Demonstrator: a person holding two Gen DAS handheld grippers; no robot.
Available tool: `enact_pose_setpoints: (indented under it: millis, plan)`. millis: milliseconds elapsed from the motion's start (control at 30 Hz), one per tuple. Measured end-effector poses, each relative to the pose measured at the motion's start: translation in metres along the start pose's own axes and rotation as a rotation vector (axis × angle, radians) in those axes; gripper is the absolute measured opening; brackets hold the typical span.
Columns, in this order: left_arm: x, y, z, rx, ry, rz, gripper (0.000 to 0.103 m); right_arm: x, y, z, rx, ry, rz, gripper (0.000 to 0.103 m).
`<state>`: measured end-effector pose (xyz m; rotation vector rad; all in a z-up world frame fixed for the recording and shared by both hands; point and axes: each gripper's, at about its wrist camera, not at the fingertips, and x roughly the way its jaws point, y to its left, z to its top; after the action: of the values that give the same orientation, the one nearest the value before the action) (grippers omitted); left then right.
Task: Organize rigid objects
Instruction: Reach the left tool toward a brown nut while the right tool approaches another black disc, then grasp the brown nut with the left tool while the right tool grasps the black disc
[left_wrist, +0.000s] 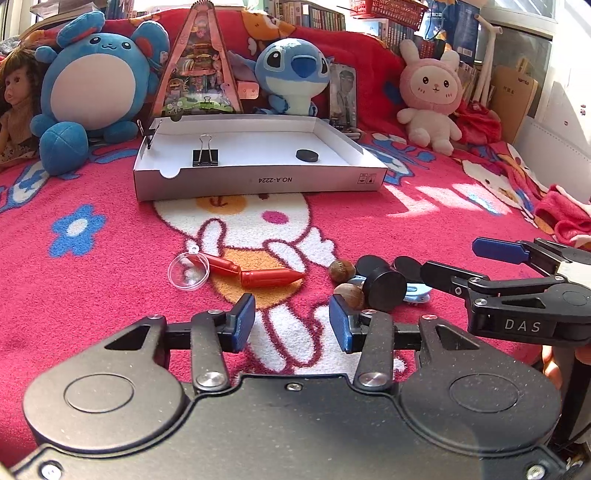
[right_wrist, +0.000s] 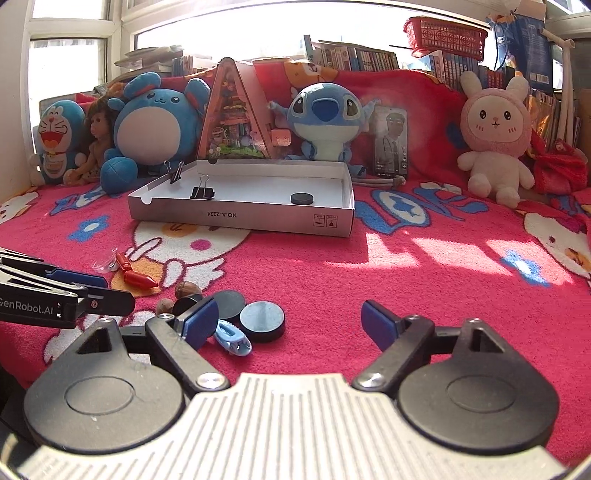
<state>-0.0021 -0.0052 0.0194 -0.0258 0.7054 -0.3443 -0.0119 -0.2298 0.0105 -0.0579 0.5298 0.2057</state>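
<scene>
A white cardboard box (left_wrist: 258, 181) stands on the red blanket and holds a black binder clip (left_wrist: 205, 155) and a black disc (left_wrist: 307, 156). In front of my left gripper (left_wrist: 291, 321) lie a clear dome (left_wrist: 188, 271), two red bullet-shaped pieces (left_wrist: 269, 277), two nuts (left_wrist: 351, 295), several black discs (left_wrist: 384, 290) and a light-blue clip (left_wrist: 417, 293). Its jaws stand open with nothing between them. My right gripper (right_wrist: 288, 321) is open too, its left finger just beside the blue clip (right_wrist: 232, 338) and a flat disc (right_wrist: 262, 320). It shows from the side at the right of the left wrist view (left_wrist: 469, 262).
Plush toys (right_wrist: 325, 122), a doll (left_wrist: 14, 99) and a triangular toy house (left_wrist: 199, 74) line the back behind the box. A second binder clip (left_wrist: 147, 134) grips the box's left wall. Books and a red basket (right_wrist: 443, 37) sit beyond. Bare blanket (right_wrist: 443, 295) stretches to the right.
</scene>
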Motion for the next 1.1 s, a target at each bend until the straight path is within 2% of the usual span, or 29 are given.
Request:
enact_pose_setpoints:
  millis: [200,400,500,1100]
  plan:
    - [0.006,-0.029,-0.004,0.047,-0.019,-0.055,0.040,0.002,-0.010,-0.003,0.010,0.023,-0.048,0.090]
    - [0.019,-0.038,-0.002,0.050,-0.019,-0.052,0.031,0.001,-0.012,-0.006,-0.016,0.035,-0.064,0.090]
    - [0.020,-0.038,-0.001,0.049,-0.024,-0.037,0.018,0.003,-0.011,-0.007,-0.027,0.043,-0.073,0.090]
    - [0.017,-0.010,0.004,0.016,-0.033,0.052,0.018,0.025,0.014,-0.009,-0.051,0.078,0.006,0.090]
